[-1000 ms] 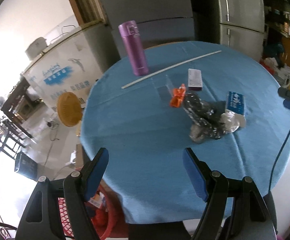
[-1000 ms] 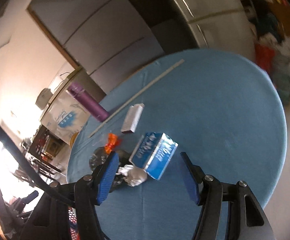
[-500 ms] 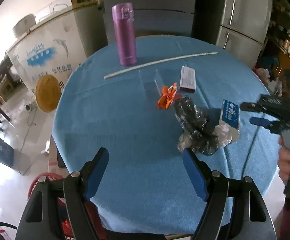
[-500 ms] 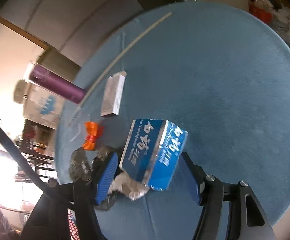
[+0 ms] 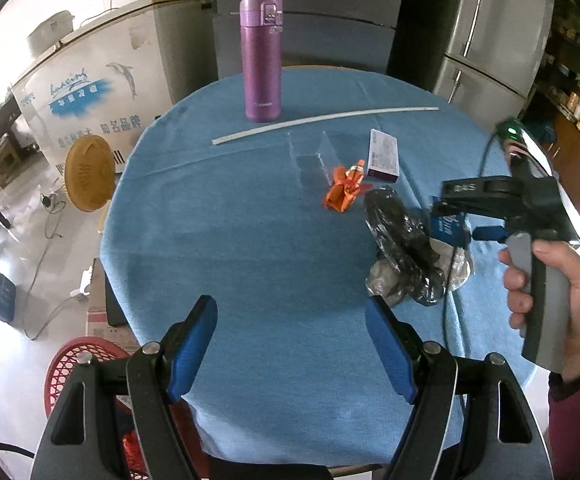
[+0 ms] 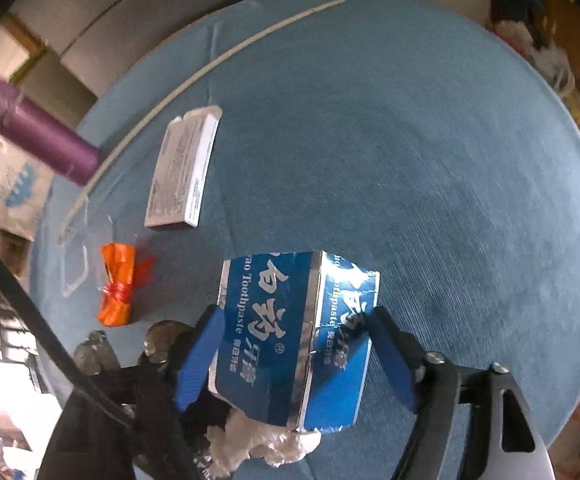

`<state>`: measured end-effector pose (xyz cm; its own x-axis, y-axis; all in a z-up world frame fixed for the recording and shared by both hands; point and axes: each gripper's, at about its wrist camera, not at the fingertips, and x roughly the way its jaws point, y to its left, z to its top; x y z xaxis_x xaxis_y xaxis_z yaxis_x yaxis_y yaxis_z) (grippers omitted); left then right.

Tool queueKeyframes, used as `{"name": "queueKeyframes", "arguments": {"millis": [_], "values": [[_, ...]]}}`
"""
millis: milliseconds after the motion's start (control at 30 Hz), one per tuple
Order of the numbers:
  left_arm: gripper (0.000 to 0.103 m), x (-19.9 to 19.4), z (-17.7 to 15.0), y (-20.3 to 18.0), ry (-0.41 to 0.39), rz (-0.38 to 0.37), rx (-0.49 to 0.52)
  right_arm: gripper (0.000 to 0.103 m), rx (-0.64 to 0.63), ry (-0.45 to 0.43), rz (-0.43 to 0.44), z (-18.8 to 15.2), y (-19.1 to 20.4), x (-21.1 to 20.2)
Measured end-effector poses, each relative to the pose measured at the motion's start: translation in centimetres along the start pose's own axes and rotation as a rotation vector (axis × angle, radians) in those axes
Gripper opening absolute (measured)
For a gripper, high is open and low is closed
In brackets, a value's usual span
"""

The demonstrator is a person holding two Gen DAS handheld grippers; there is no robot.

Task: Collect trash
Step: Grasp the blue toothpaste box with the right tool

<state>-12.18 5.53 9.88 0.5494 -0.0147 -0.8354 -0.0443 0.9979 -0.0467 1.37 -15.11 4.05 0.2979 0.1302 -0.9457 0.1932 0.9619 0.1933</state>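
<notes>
My right tongs (image 6: 294, 356) stand apart, straddling the blue toothpaste box (image 6: 290, 336) at lower centre of the right wrist view, its long axis running between the pads; left tongs (image 5: 290, 344) apart, well short.

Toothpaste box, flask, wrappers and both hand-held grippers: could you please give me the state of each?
Toothpaste box: flattened, between open right fingers.
Purple flask: upright, lid closed.
Orange wrapper: crumpled, lying loose.
Black bag: crumpled.
Left hand-held gripper: open, empty.
Right hand-held gripper: open around box.
</notes>
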Motion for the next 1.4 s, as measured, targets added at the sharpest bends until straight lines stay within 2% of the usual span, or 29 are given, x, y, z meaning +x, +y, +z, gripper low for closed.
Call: {"name": "queueKeyframes", "arguments": {"millis": [300, 433, 467, 533, 633, 833, 933, 1067, 1233, 1367, 1400], "values": [[0.077, 0.9, -0.9, -1.1, 0.035, -0.033, 0.0, 0.083, -0.146, -0.019, -0.096, -0.5, 2.4, 0.6], [0.077, 0.9, -1.1, -1.3, 0.042, -0.037, 0.005, 0.082, -0.161, -0.034, -0.049, -0.7, 1.7, 0.5], [0.077, 0.9, -1.2, -1.3, 0.042, -0.036, 0.006, 0.079, -0.156, -0.039, -0.037, -0.8, 1.0, 0.2], [0.077, 0.9, -1.2, -1.3, 0.044, -0.036, 0.008, 0.066, -0.131, -0.046, 0.002, -0.6, -0.5, -0.3], [0.077, 1.2, -1.2, -1.5, 0.06, -0.042, 0.008, 0.063, -0.085, -0.026, 0.068, 0.1, -2.8, -0.3], [0.077, 1.1, -1.1, -1.9, 0.056, -0.052, 0.012, 0.064, 0.071, 0.01, 0.183, 0.4, -6.7, -1.5], [0.077, 1.0, -1.4, -1.8, 0.051, -0.065, 0.002, 0.072, 0.081, 0.031, 0.232, 0.0, -6.2, -2.4], [0.077, 0.7, -2.0, -1.2, 0.051, -0.078, -0.012, 0.072, 0.065, 0.054, 0.237, 0.1, -4.4, -2.7], [0.077, 0.5, -2.4, 0.0, 0.043, -0.08, -0.028, 0.072, 0.023, 0.043, 0.22, -2.1, -3.4, -3.8], [0.077, 1.2, -1.7, 0.0, 0.044, -0.104, -0.036, 0.072, 0.053, 0.083, 0.261, -2.2, -3.2, -2.5], [0.077, 1.5, -1.3, -0.2, 0.042, -0.113, -0.03, 0.072, 0.054, 0.08, 0.241, -2.0, -2.9, -2.5]]}}
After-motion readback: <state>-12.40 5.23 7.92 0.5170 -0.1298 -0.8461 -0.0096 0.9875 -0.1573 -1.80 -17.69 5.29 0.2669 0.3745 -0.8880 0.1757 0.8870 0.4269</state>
